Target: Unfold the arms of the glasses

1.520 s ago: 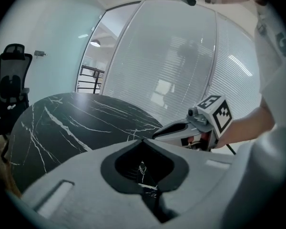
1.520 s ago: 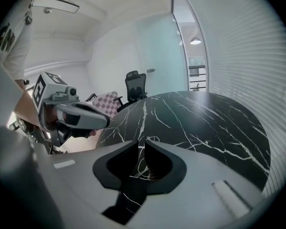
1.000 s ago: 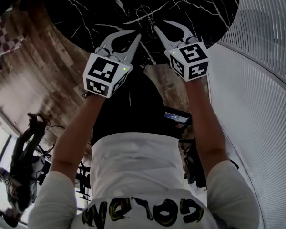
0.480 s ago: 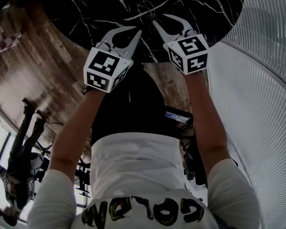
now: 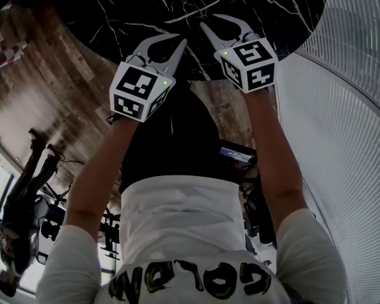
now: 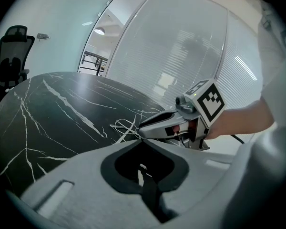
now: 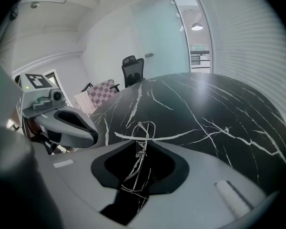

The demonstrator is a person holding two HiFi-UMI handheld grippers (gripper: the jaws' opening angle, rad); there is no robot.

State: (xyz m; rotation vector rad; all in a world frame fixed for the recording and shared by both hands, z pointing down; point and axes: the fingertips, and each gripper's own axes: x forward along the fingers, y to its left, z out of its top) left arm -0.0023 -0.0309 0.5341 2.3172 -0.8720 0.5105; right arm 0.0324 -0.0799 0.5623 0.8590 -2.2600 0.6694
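Black marble table (image 5: 107, 11) with white veins fills the top of our head view. On the left, our left gripper (image 5: 179, 43) is clenched on nothing, and the glasses (image 5: 193, 7) lie on the table just beyond its tip, to the right. Our right gripper (image 5: 213, 21) has its jaws apart, having just closed a little. In its own view the thin wire frame shows between them, and neither pad presses it.

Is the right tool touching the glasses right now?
Cannot tell. In the right gripper view the glasses run between the open jaws of the right tool, which have just been closing, but neither contact nor gap shows plainly.
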